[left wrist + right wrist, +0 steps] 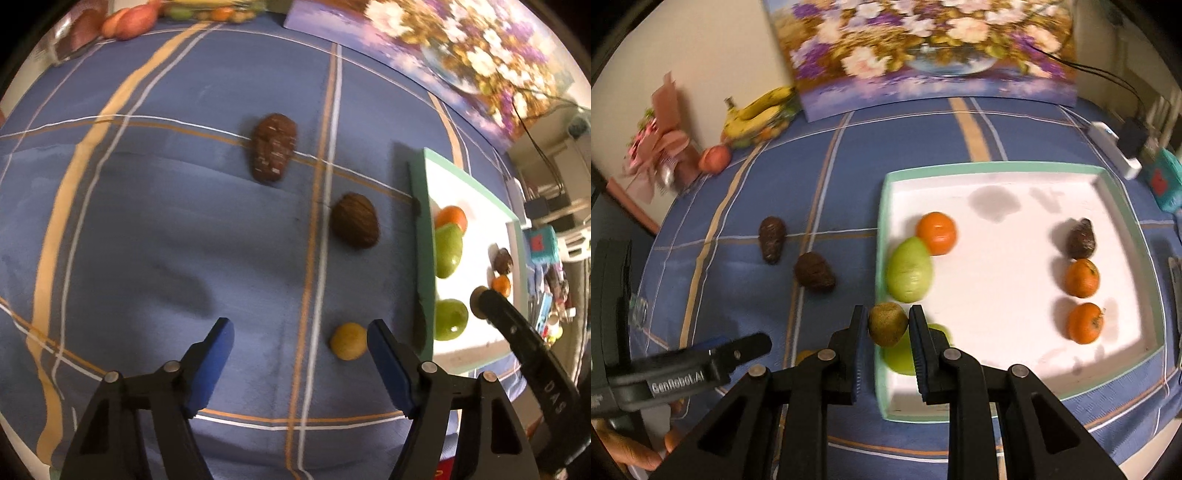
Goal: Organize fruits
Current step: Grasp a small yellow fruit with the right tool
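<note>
My left gripper stands open over the blue checked cloth. A small yellow fruit lies on the cloth between its blue pads, close against the right one and far from the left. Two brown fruits lie further out on the cloth. My right gripper is shut on a brown-green kiwi, held above the near left corner of the white tray. In the tray are two green fruits, three oranges and a brown fruit.
A flower painting leans at the back. Bananas and a peach sit at the back left beside a pink wrapped bundle. A power strip and a teal box lie at the right table edge.
</note>
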